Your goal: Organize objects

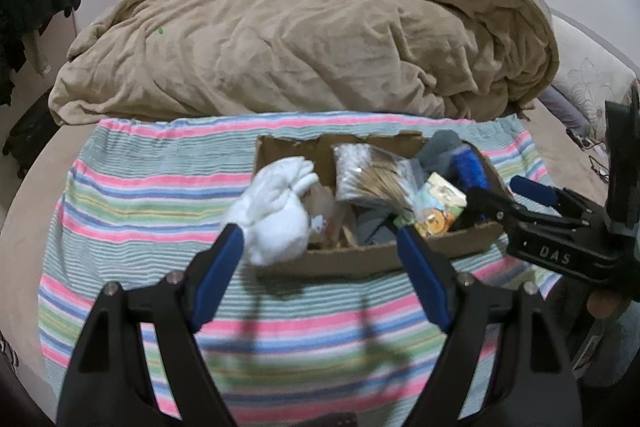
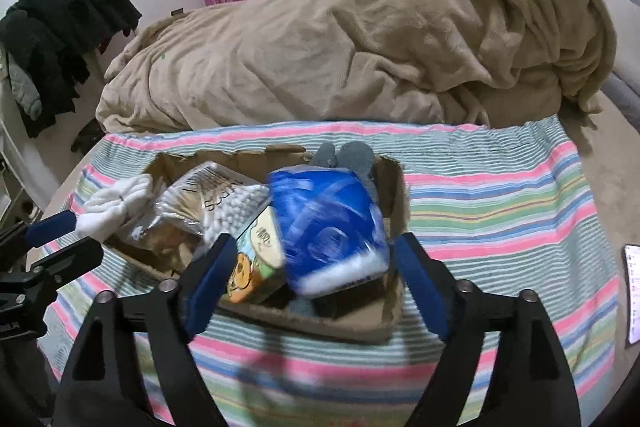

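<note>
A rumpled tan blanket [image 1: 304,43] fills the bed behind a pastel-striped cloth [image 1: 152,187], where an open brown cardboard box [image 2: 394,187] holds a blue plastic-wrapped pack [image 2: 332,219], a clear bag of cotton swabs [image 1: 360,175] and a small illustrated carton [image 2: 256,259]. White bundled socks [image 1: 276,211] overhang its rim. Left gripper [image 1: 320,243] and right gripper [image 2: 312,255] both gape wide, holding nothing.

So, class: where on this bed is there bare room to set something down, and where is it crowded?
Free: the striped cloth right of the cardboard box, up to the white paper; also the cloth left of the box and its near strip. Crowded: inside the box, and behind it the tan blanket.
</note>
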The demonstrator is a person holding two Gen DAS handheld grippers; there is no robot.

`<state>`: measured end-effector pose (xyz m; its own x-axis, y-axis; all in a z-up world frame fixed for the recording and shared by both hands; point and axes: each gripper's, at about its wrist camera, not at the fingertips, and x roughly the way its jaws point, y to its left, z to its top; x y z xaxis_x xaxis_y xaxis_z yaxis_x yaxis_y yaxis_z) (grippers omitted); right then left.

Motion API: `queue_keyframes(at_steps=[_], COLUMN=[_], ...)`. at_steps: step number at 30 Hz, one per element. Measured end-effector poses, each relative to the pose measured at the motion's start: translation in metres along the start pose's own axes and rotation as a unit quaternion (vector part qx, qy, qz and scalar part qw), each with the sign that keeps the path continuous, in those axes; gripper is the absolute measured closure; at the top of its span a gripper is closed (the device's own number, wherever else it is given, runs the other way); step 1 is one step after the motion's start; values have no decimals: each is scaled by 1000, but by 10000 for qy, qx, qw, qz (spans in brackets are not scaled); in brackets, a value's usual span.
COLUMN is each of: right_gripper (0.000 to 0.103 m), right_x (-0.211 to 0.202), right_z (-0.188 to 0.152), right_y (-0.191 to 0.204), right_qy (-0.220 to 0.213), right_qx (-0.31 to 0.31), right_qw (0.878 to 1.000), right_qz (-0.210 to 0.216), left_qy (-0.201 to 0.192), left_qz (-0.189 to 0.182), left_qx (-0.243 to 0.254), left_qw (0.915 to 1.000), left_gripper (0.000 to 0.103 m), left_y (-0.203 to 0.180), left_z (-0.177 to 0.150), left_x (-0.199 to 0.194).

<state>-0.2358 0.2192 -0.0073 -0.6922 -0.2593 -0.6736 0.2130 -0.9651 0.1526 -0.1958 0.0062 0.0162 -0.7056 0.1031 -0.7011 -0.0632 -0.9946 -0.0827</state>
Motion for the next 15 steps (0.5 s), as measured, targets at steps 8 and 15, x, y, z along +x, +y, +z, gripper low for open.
queue_keyframes(at_steps=[8, 15], right_gripper=[17, 17], right_x=[-39, -78], right_z=[-8, -22], right_y=[10, 23], right_qy=[-52, -161], right_qx=[58, -53], right_qw=[9999, 9998], right_qz=[-93, -39], left_qy=[-152, -80], left_qz=[-10, -54], left_qx=[34, -40], left_qw=[9999, 9999], left_gripper=[22, 22], left_y=[1, -2], left_z=[-11, -31], left_x=[-41, -69])
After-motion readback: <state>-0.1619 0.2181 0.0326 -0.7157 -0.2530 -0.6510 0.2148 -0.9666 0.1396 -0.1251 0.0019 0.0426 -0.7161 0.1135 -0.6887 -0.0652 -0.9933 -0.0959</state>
